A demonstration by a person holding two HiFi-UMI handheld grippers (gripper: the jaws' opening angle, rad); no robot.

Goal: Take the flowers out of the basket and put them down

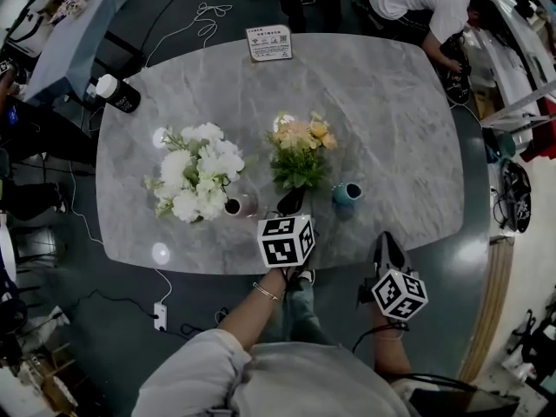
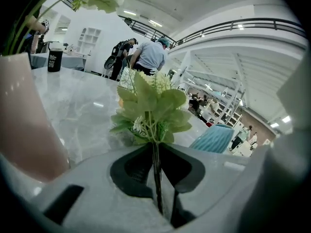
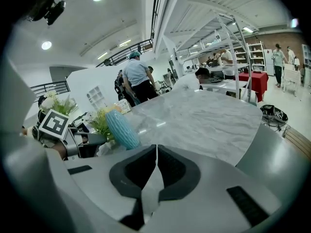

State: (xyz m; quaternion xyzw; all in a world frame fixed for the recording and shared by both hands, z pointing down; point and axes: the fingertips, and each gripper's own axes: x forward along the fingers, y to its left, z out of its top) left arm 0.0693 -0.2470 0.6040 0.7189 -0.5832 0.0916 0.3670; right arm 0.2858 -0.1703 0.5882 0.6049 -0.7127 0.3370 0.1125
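One grey marbled bench (image 1: 391, 146) is seen. On or over it are two bunches of flowers, two vases, one bottle and one card, and two grippers are held at its near edge.

The white bunch (image 1: 195, 181) is the larger and is spread at the left. In the left gripper view its stems are seen rising from the mouth of the pink vase (image 1: 241, 205). The peach bunch (image 1: 300, 146) is found near the middle of the bench, between the pink vase and the teal vase (image 1: 347, 194) and in neither of them. It is made up of peach, orange and cream blossoms above a thick collar of green leaves, and it is narrowed below to a few thin dark stems. Those stems are pinched in the jaws of the left gripper (image 1: 291, 202), which are drawn narrow around them. Whether the stem ends touch the bench cannot be told.

The right gripper (image 1: 386, 243) is held lower and to the right, off the bench edge, its jaws pressed together pad to pad.

The teal vase is ribbed and is stood upright just right of the held stems. The black bottle (image 1: 117, 94) — white-capped — is stood at the far left edge. The printed card (image 1: 269, 43) is set at the far edge.
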